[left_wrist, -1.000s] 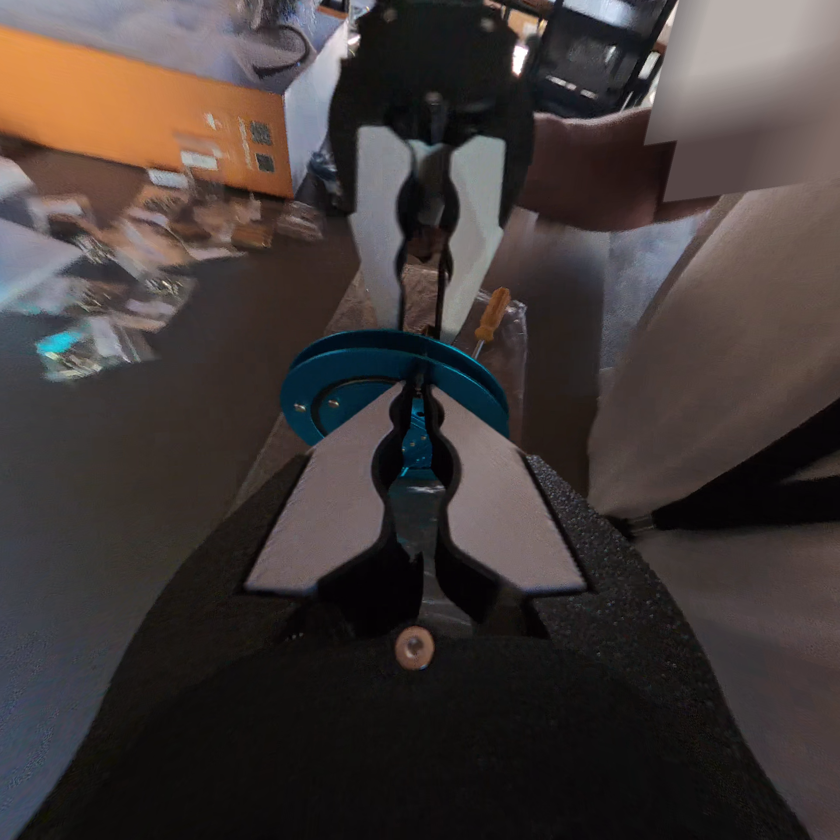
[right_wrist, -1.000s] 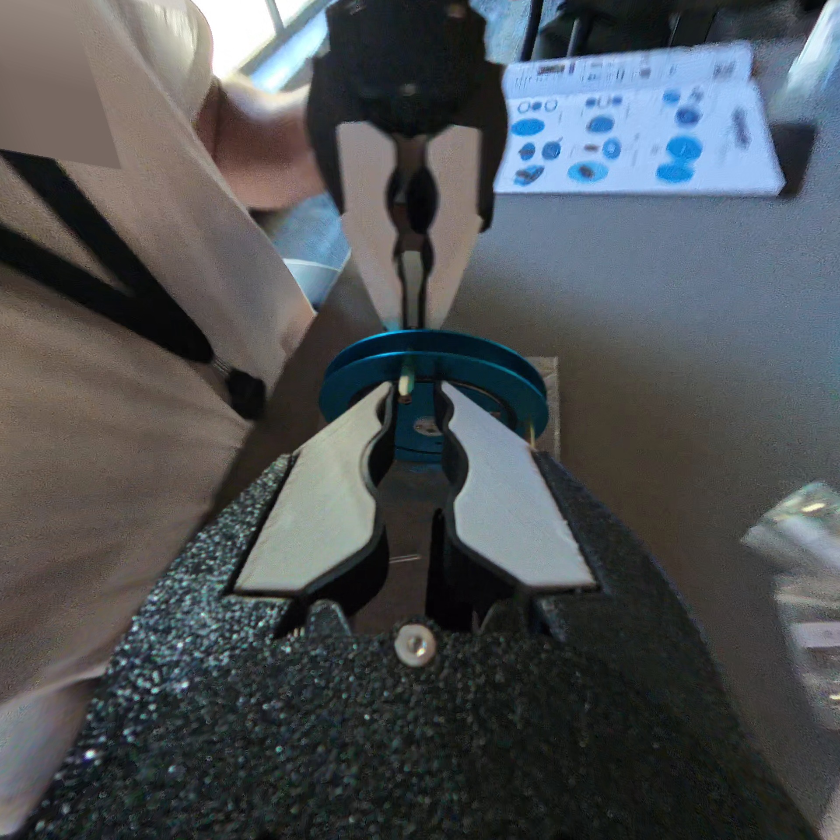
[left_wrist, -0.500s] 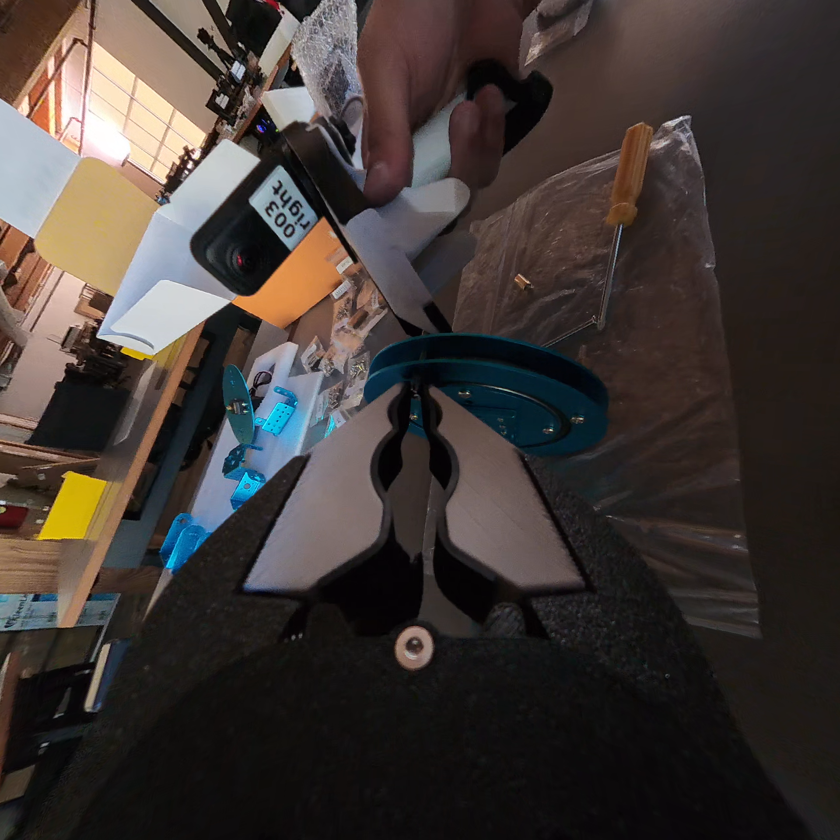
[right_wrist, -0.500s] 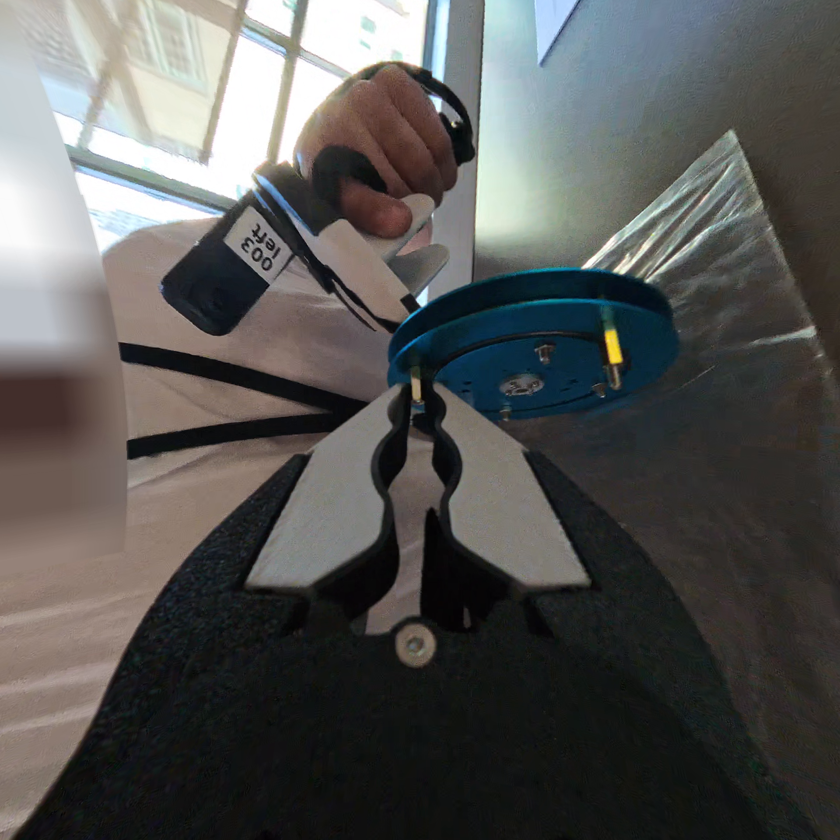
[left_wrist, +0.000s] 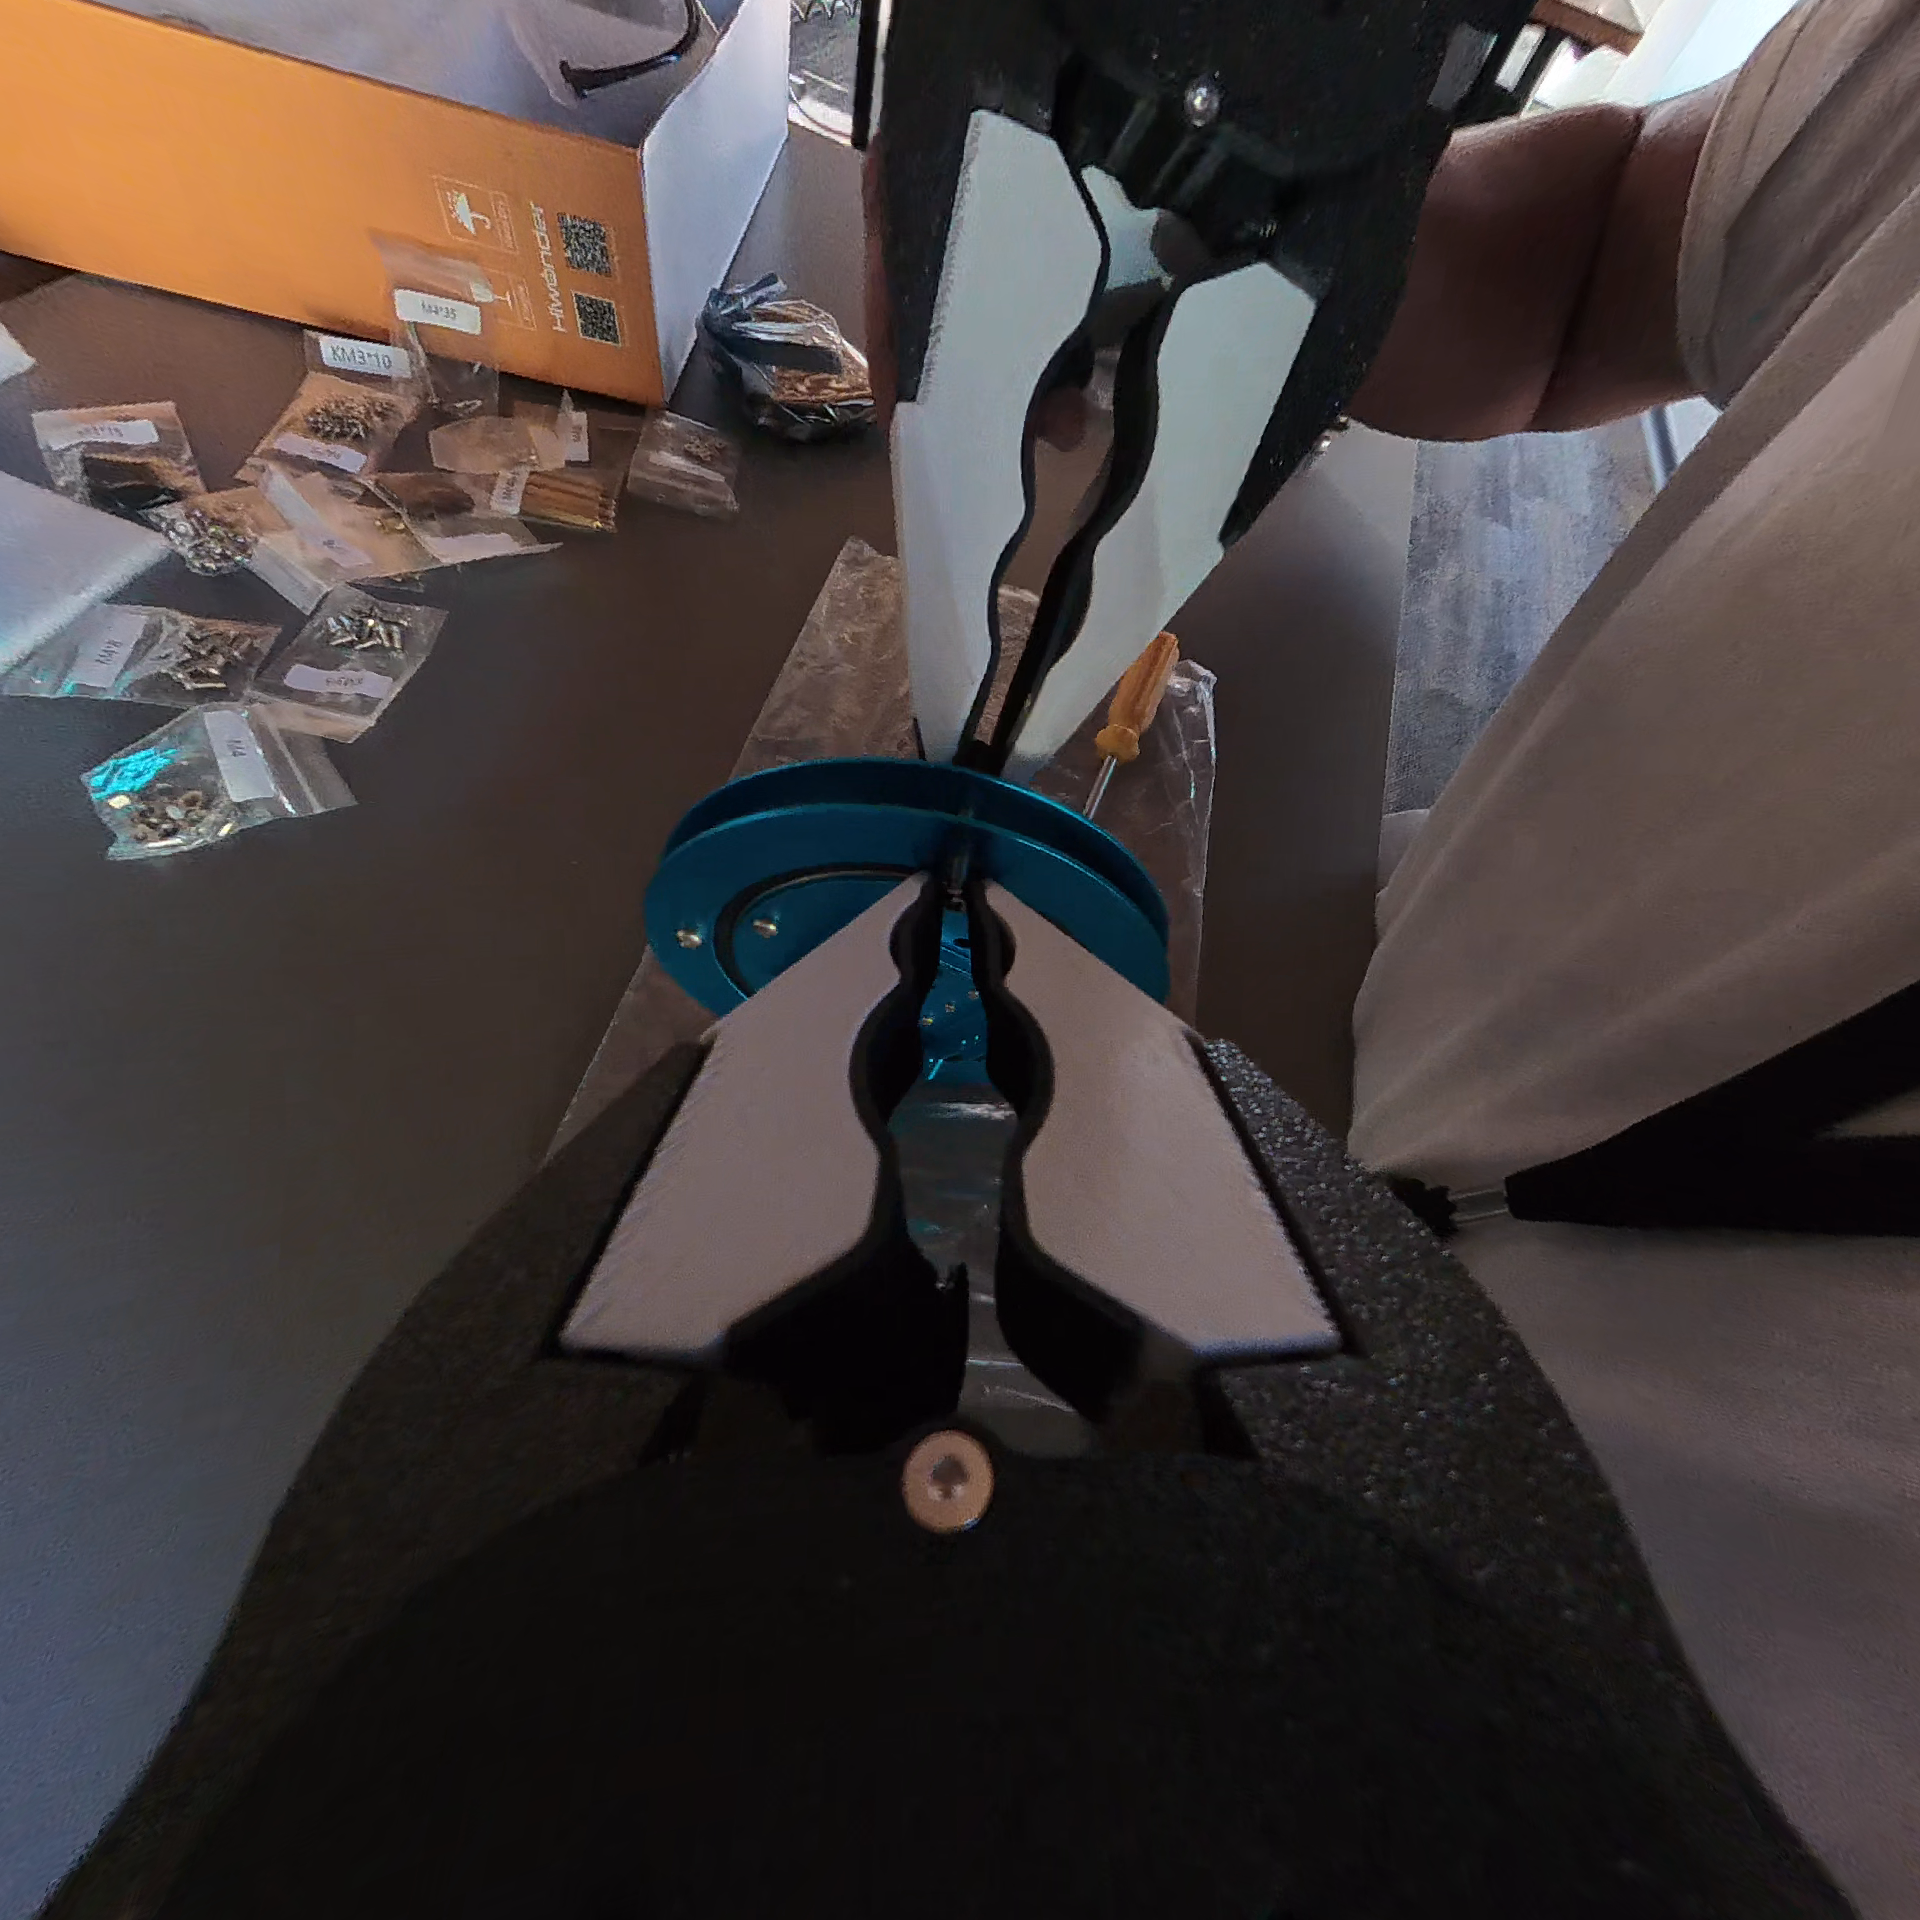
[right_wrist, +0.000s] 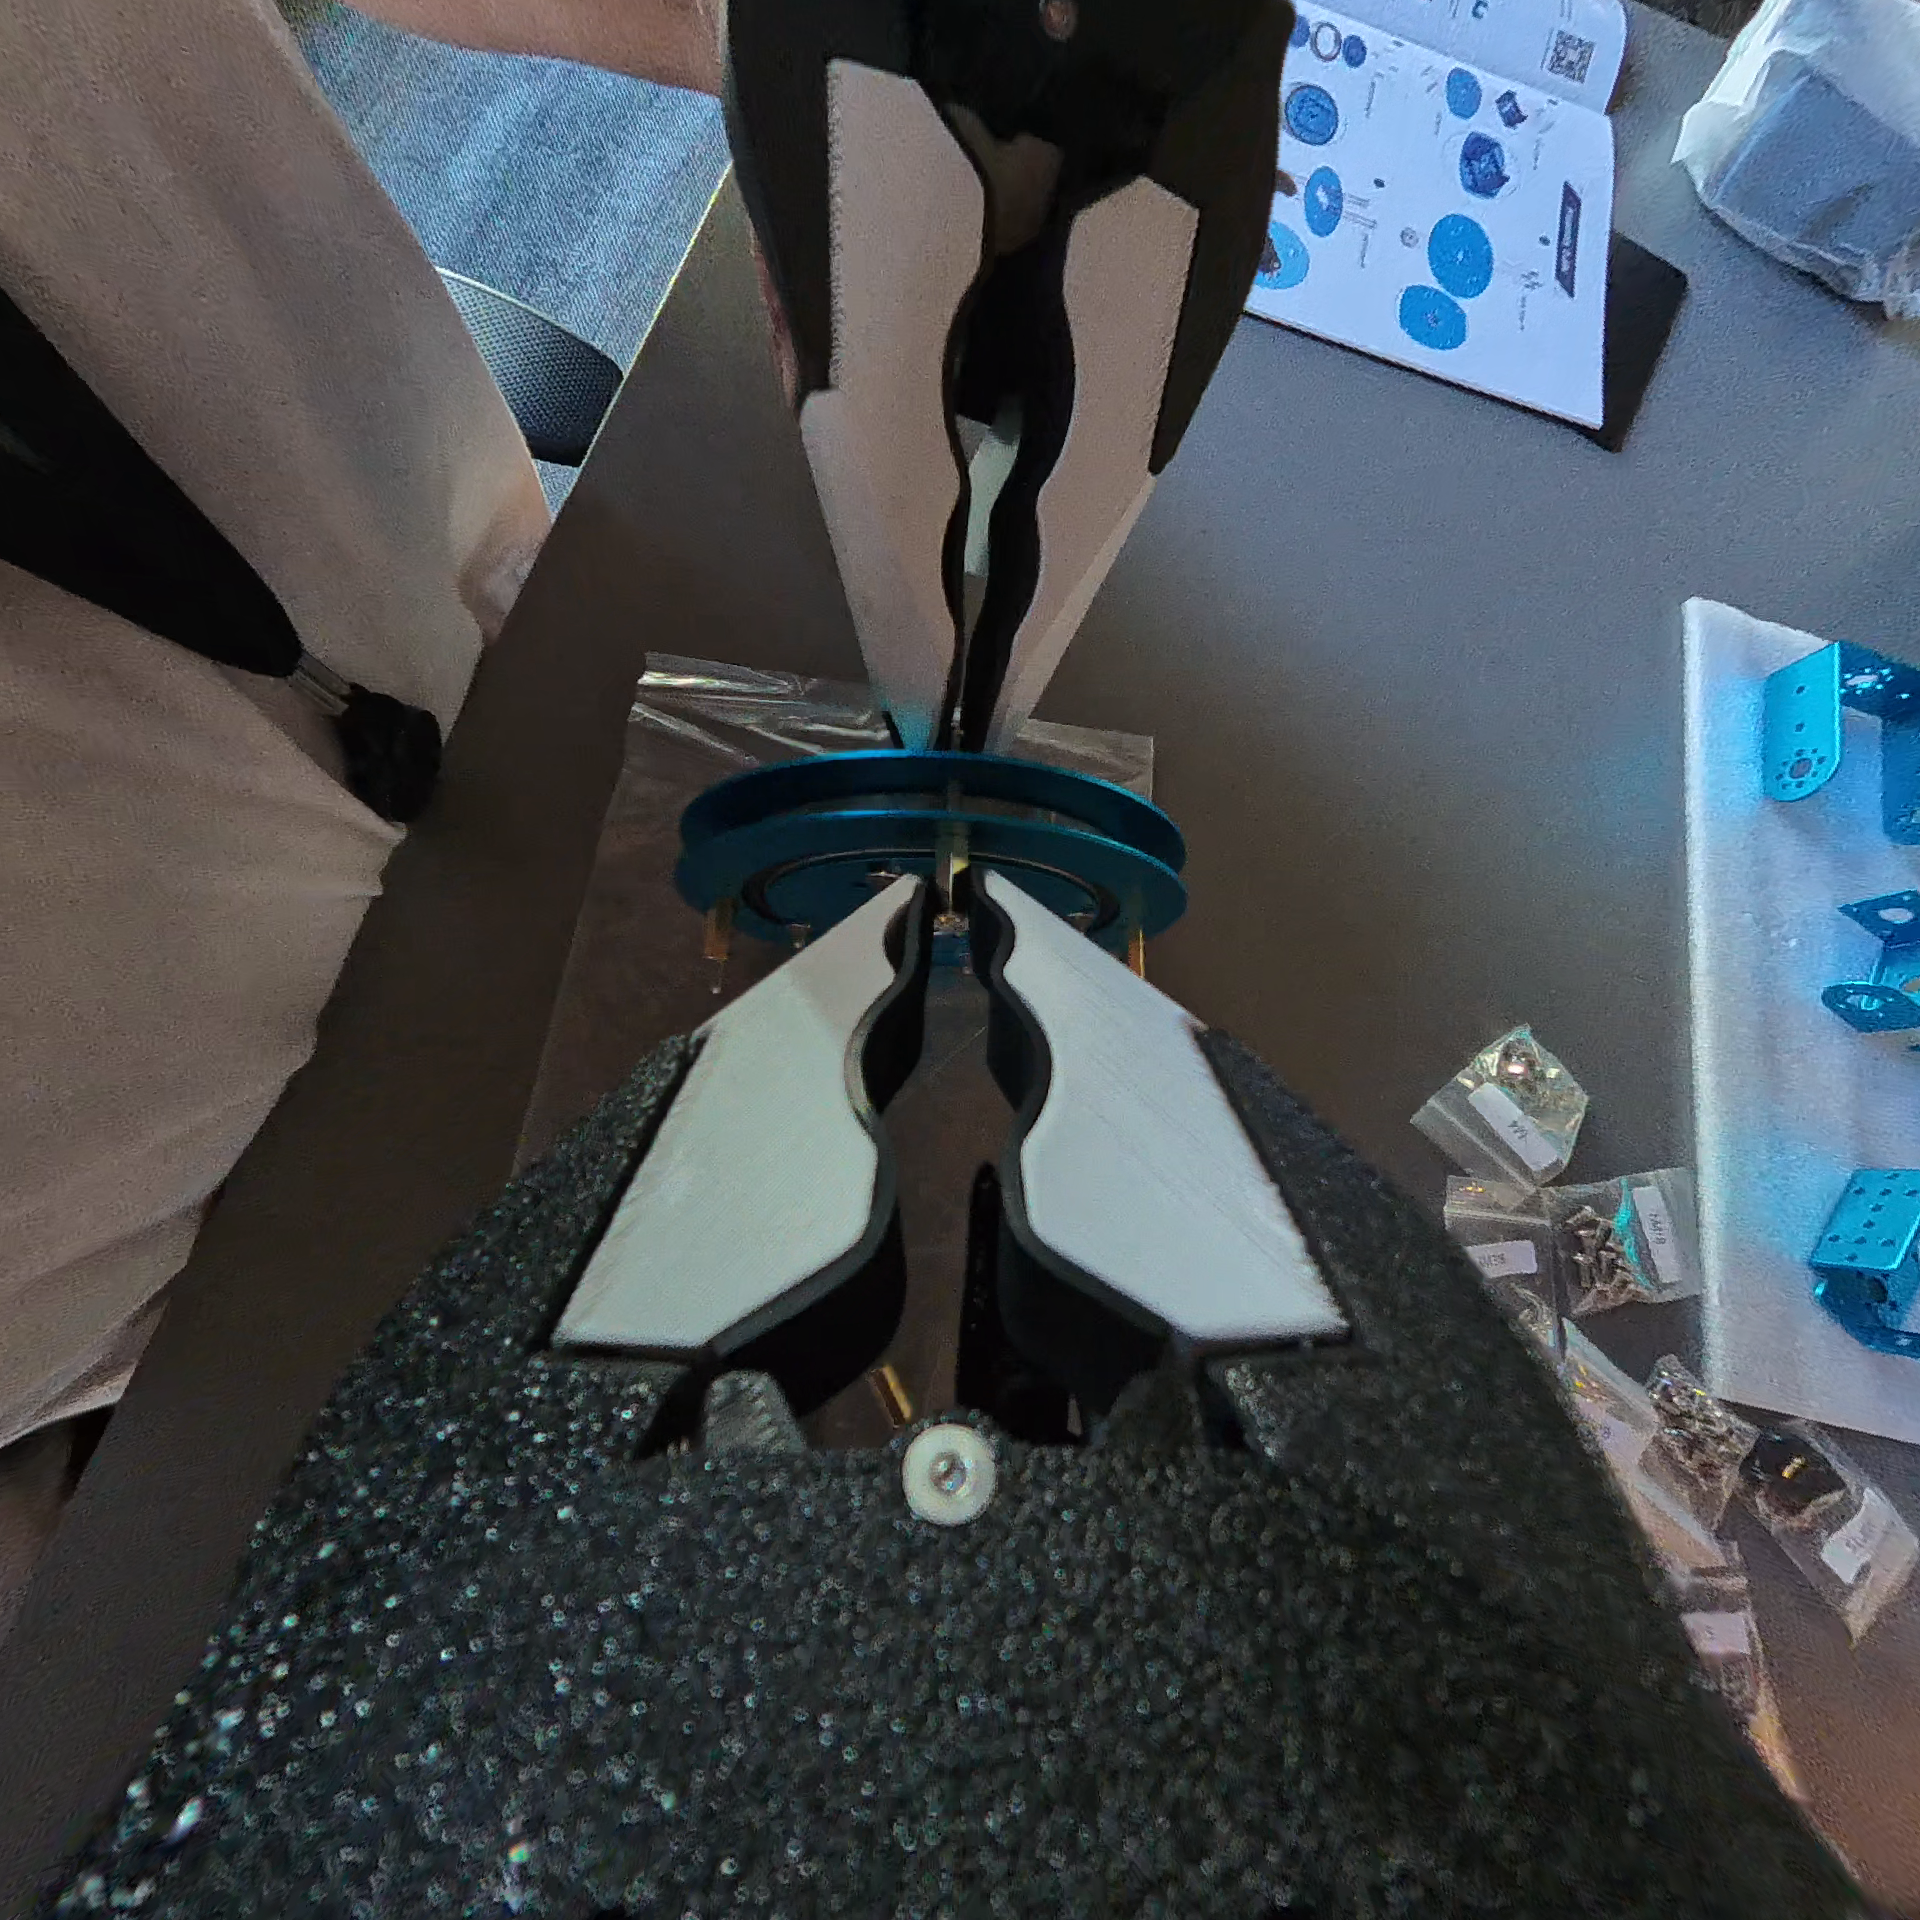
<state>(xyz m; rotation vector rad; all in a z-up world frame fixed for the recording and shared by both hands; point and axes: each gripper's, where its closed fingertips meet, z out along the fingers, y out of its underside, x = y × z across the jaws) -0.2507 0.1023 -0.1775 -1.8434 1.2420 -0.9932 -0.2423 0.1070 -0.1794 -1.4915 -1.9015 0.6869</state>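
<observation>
Blue double-disc assembly (left_wrist: 831, 862) held above plastic bag (left_wrist: 1143, 727) on tabletop (left_wrist: 364, 987). Left tool (left_wrist: 954, 883) and right tool (right_wrist: 948, 883) clamped on opposite rims. Looks stiff metal, slippery; grip rim.

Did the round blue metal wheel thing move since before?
Yes. The round blue metal double disc was tilted over the clear plastic bag half a second ago; now it's level again.

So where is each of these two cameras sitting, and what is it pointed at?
Left wrist view: rides the left gripper, facing the blue double disc; right gripper and a bare forearm opposite.
Right wrist view: rides the right gripper, facing the disc's other edge; left gripper opposite.
Shared: disc, both grippers, plastic bag.
</observation>
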